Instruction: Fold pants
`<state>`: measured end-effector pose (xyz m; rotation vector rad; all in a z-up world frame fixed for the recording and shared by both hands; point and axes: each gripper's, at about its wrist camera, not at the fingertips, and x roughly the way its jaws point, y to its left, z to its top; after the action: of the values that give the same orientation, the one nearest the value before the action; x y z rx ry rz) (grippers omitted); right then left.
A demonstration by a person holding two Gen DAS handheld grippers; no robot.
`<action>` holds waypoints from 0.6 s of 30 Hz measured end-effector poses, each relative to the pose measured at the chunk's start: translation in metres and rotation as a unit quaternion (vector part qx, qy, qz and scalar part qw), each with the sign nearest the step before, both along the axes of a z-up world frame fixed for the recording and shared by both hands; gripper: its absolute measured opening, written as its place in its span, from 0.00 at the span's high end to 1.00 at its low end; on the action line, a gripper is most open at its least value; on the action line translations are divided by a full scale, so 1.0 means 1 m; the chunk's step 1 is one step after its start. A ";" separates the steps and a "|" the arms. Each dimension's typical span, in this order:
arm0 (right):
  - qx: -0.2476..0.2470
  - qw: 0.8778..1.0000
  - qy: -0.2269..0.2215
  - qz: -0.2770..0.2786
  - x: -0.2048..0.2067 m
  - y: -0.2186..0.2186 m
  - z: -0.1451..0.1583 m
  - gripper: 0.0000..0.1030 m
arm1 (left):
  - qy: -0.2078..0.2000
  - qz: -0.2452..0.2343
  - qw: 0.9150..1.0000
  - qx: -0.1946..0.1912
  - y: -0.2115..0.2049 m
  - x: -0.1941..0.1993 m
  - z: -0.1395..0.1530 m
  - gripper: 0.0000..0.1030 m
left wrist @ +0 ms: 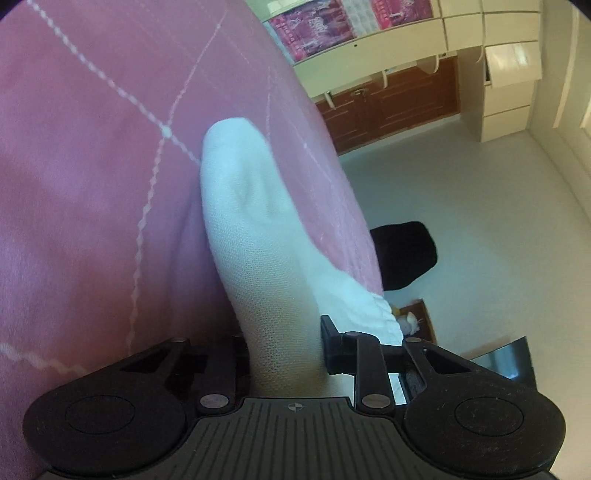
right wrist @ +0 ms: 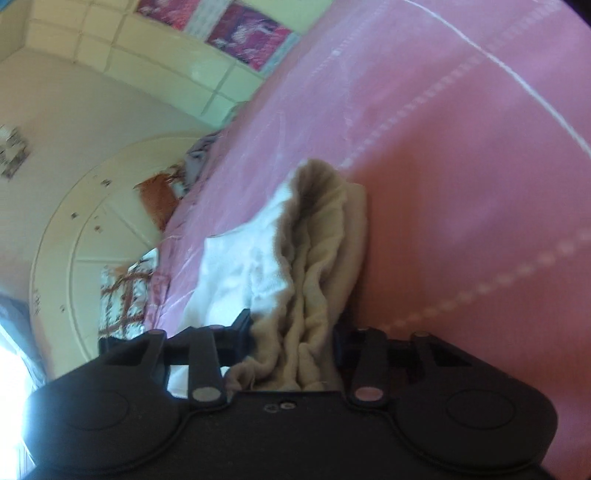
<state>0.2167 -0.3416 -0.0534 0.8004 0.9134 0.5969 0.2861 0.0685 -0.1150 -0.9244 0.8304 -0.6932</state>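
We see the pants (left wrist: pixel 243 229) as a long, narrow band of white fabric lying on the pink bedspread (left wrist: pixel 92 184), their long axis running straight away from the left gripper (left wrist: pixel 286 354) toward the far edge of the bed, where the band ends in a rounded, folded tip. The cloth there is a fine, even knit with a visible mesh weave, and a ribbed, gathered strip shows near the right finger. The left gripper's black fingers are clamped on the near end of this band. In the right wrist view the pants (right wrist: pixel 314 266) appear bunched into soft vertical folds, cream and fleecy on one side, bright white on the other, again stretching away from the right gripper (right wrist: pixel 293 343), whose jaws pinch the bundle between them. The bedspread is smooth pink fabric crossed by pale stitched lines, some zigzag, some dotted. Beyond the bed lie a pale floor (left wrist: pixel 480 221), cream cabinets (left wrist: pixel 509 74) with brown lower doors, pink pictures (left wrist: pixel 314 26) on the wall, and a dark rounded object (left wrist: pixel 406 254) on the floor.
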 end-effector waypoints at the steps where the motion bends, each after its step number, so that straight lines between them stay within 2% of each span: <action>1: 0.010 1.000 -0.011 0.010 0.003 -0.001 0.007 0.65 | -0.016 -0.001 1.000 -0.001 0.001 0.002 0.007 0.74; 5: 0.014 0.997 -0.064 0.045 0.039 0.006 0.044 0.65 | -0.067 0.016 0.998 -0.009 0.017 0.038 0.039 0.74; 8: 0.012 0.995 -0.091 0.046 0.091 0.013 0.066 0.65 | -0.096 0.037 0.995 -0.005 0.031 0.081 0.062 0.74; 10: 0.014 0.995 -0.094 0.037 0.131 0.018 0.074 0.65 | -0.106 0.047 0.993 -0.001 0.036 0.107 0.071 0.74; 12: 0.007 0.995 -0.096 0.025 0.160 0.023 0.075 0.64 | -0.089 0.050 0.995 0.010 0.040 0.126 0.066 0.74; 13: -0.002 0.996 -0.085 0.016 0.171 0.024 0.070 0.61 | -0.060 0.052 0.996 0.028 0.042 0.134 0.056 0.69; 14: -0.013 0.998 -0.063 0.010 0.183 0.025 0.059 0.58 | -0.019 0.052 0.996 0.063 0.039 0.141 0.040 0.61; 15: -0.037 0.999 -0.035 0.003 0.190 0.027 0.043 0.49 | 0.035 0.057 0.992 0.108 0.036 0.145 0.023 0.50; 16: -0.081 0.997 0.013 -0.014 0.196 0.028 0.022 0.43 | 0.023 0.059 0.992 0.108 0.037 0.139 0.014 0.53; 17: -0.117 0.990 0.068 -0.025 0.198 0.029 0.001 0.44 | 0.002 0.059 0.994 0.094 0.039 0.131 0.011 0.53; 18: -0.091 0.994 0.050 -0.032 0.190 0.024 -0.005 0.44 | 0.002 0.064 0.995 0.076 0.042 0.126 0.008 0.53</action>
<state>0.4071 -0.3171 -0.0583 0.6968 1.0148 0.4124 0.4121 0.1107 -0.1070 -0.8339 0.8088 -0.5100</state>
